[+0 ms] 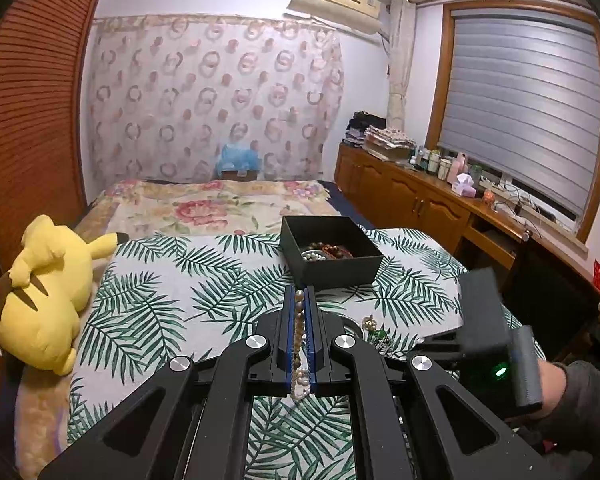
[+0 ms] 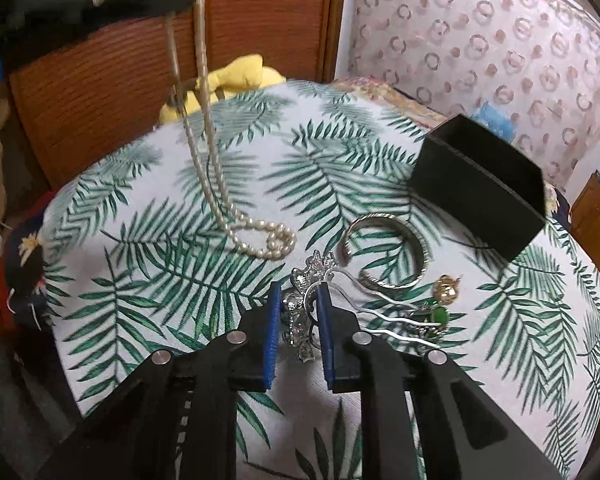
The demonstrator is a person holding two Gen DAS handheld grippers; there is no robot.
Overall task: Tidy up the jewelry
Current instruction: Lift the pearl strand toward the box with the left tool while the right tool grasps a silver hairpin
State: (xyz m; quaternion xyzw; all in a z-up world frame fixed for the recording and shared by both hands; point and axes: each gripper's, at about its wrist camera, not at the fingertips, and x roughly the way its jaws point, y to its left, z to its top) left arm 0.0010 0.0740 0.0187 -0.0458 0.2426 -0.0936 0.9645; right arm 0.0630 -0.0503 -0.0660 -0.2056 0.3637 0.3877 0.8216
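My left gripper (image 1: 299, 291) is shut on a pearl necklace (image 1: 299, 332), lifted above the leaf-print cloth. In the right wrist view the necklace (image 2: 260, 236) hangs from the left gripper at top left, its lower loop resting on the cloth. A black box (image 1: 328, 254) with beaded bracelets inside stands beyond. My right gripper (image 2: 298, 290) has its jaws around a silver brooch (image 2: 300, 320) on the cloth, a gap still showing. Beside it lie a silver bangle (image 2: 384, 252), a silver hairpin (image 2: 396, 320), a green piece (image 2: 438, 314) and a gold piece (image 2: 446, 286).
A yellow plush toy (image 1: 44, 292) lies at the left edge of the bed. A wooden louvred door (image 2: 140, 60) stands behind. A wooden cabinet (image 1: 412, 196) with bottles runs along the window on the right. The black box (image 2: 480, 184) stands right of the jewelry pile.
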